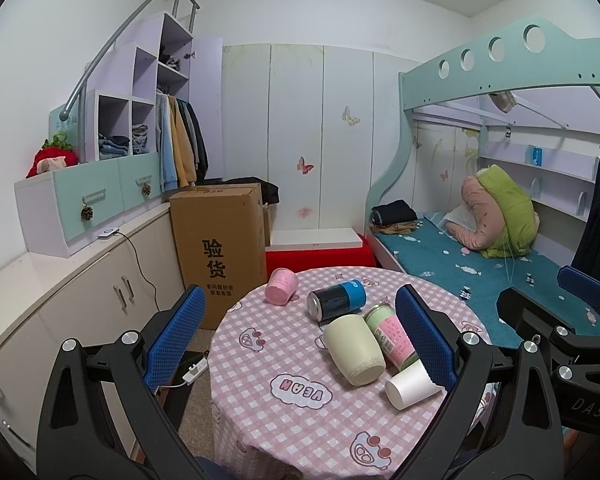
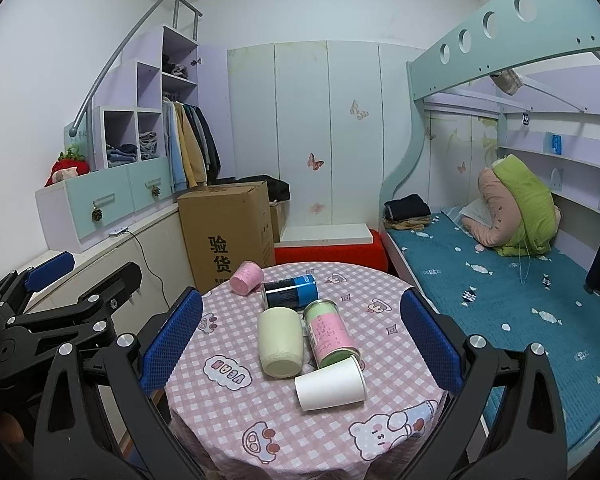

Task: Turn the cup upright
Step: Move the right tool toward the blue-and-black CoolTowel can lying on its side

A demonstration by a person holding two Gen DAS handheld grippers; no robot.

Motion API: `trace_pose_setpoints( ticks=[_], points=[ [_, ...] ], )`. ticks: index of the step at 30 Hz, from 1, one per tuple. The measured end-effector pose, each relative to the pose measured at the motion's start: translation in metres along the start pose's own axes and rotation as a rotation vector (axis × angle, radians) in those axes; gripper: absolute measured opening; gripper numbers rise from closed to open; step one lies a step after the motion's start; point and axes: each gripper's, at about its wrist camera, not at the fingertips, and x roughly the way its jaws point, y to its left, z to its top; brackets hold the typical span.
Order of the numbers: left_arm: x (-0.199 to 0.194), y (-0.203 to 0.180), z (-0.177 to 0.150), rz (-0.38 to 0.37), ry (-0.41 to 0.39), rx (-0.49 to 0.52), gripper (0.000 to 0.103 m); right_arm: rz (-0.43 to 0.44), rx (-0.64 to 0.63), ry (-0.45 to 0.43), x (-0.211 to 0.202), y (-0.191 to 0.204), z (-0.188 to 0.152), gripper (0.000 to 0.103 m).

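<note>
A round table with a pink checked cloth [image 1: 260,420] [image 2: 228,412] holds several containers lying on their sides: a cream cup [image 1: 354,354] [image 2: 281,342], a white paper cup [image 1: 410,388] [image 2: 330,384], a pink cup [image 1: 281,286] [image 2: 247,277], a blue-black can [image 1: 336,300] [image 2: 290,291] and a pink-green can [image 1: 390,336] [image 2: 331,334]. My left gripper [image 1: 300,340] is open and empty, above the near side of the table. My right gripper [image 2: 300,338] is open and empty, hovering over the cups. Each gripper shows in the other's view [image 1: 556,320] [image 2: 60,292].
A cardboard box [image 1: 220,252] stands behind the table on the left, next to a low cabinet [image 1: 80,292]. A bunk bed with a teal mattress [image 2: 500,292] runs along the right. A red bench [image 1: 320,256] stands behind the table.
</note>
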Motion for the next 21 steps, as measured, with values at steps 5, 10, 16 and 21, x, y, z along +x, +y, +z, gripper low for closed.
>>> trace_pose_setpoints(
  ticks=[5, 10, 16, 21],
  points=[
    [0.022, 0.001, 0.001, -0.003, 0.047, -0.002, 0.096, 0.007, 0.002, 0.030, 0.014, -0.003, 0.003, 0.096],
    [0.055, 0.010, -0.008, -0.008, 0.141, -0.012, 0.096, 0.029, 0.001, 0.105, 0.042, -0.003, 0.001, 0.096],
    [0.109, 0.019, -0.023, -0.024, 0.271, -0.028, 0.096, 0.038, -0.003, 0.196, 0.087, -0.004, -0.006, 0.096],
    [0.154, 0.016, -0.026, -0.044, 0.343, -0.034, 0.096, 0.031, 0.012, 0.273, 0.130, -0.014, -0.013, 0.096]
  ],
)
